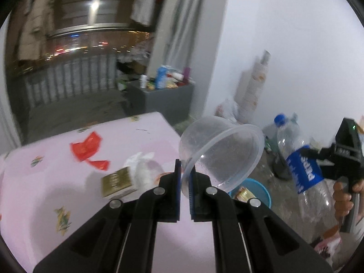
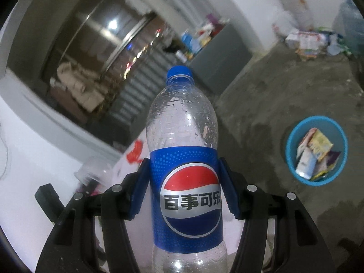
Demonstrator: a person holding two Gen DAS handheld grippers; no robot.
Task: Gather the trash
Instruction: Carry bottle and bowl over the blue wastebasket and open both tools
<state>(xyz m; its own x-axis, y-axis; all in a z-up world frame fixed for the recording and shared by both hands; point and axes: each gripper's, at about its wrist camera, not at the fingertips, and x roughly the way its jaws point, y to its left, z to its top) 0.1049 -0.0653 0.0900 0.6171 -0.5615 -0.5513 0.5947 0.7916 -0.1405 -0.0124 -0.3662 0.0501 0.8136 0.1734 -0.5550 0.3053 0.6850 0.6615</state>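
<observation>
My left gripper (image 1: 184, 175) is shut on the rim of a clear plastic bowl (image 1: 223, 150), which hangs tilted beyond the table's right edge. My right gripper (image 2: 185, 182) grips an empty Pepsi bottle (image 2: 184, 159) by its blue label, cap pointing away; the same bottle (image 1: 302, 166) and the right gripper (image 1: 318, 159) show at the right of the left wrist view, with a hand on the handle. A blue bin (image 2: 316, 150) holding several wrappers stands on the floor; its rim (image 1: 261, 188) peeks out under the bowl.
On the pink table (image 1: 68, 193) lie a red wrapper (image 1: 87, 147), a gold box (image 1: 118, 182) and a crumpled white tissue (image 1: 143, 168). A grey cabinet (image 1: 168, 100) with bottles on it stands ahead. Bags and clutter (image 2: 311, 41) line the wall on the concrete floor.
</observation>
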